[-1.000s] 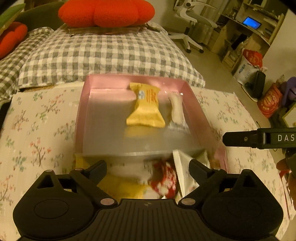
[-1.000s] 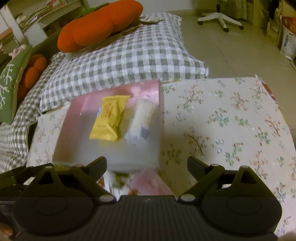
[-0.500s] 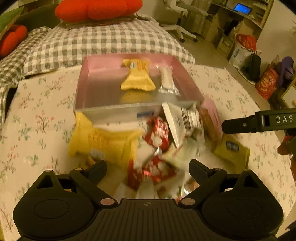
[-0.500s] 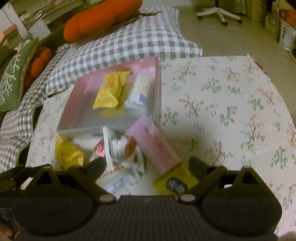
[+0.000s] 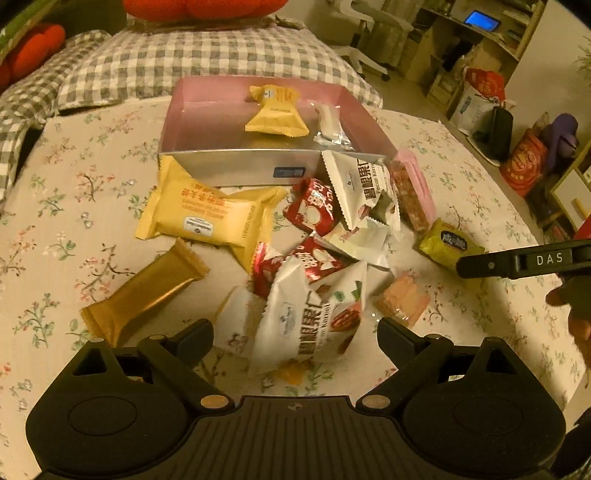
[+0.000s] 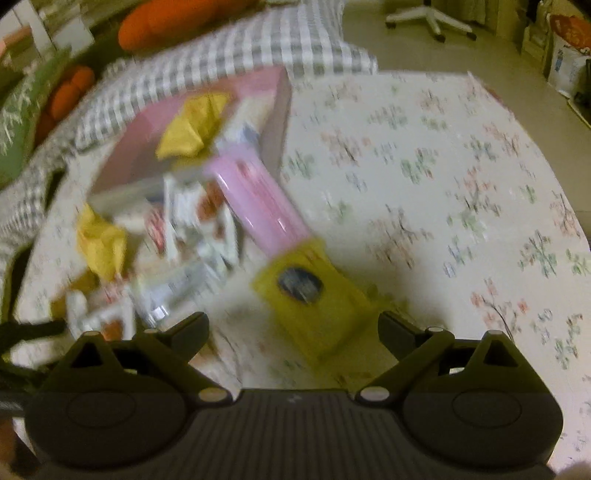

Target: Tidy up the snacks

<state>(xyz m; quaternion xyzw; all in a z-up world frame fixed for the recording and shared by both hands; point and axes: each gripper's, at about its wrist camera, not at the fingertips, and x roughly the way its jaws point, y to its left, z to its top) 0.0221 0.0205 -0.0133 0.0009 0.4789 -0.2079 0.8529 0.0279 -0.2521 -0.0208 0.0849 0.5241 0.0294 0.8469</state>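
Observation:
A pink box (image 5: 207, 144) (image 6: 280, 110) sits at the table's far side, holding a yellow packet (image 5: 275, 114) and a small white bar (image 5: 330, 123). Several snack packets lie in a heap in front of it: a large yellow packet (image 5: 210, 218), a gold bar (image 5: 142, 291), red packets (image 5: 314, 206), white pecan packets (image 5: 314, 317), a pink packet (image 5: 412, 192) and an olive-yellow packet (image 5: 447, 243) (image 6: 314, 295). My left gripper (image 5: 295, 334) is open just above the nearest white pecan packet. My right gripper (image 6: 293, 326) is open over the olive-yellow packet; that view is blurred.
The table wears a floral cloth (image 5: 55, 221) (image 6: 443, 184). Behind it lies a grey checked bed (image 5: 184, 59) with orange cushions (image 6: 177, 22). An office chair (image 5: 369, 33), bags (image 5: 524, 162) and shelves stand at the right. A hand (image 5: 576, 314) shows at the right edge.
Both grippers have pulled back from the pink box, so the heap of packets in front of it has come into view. The right wrist view has turned blurry with motion.

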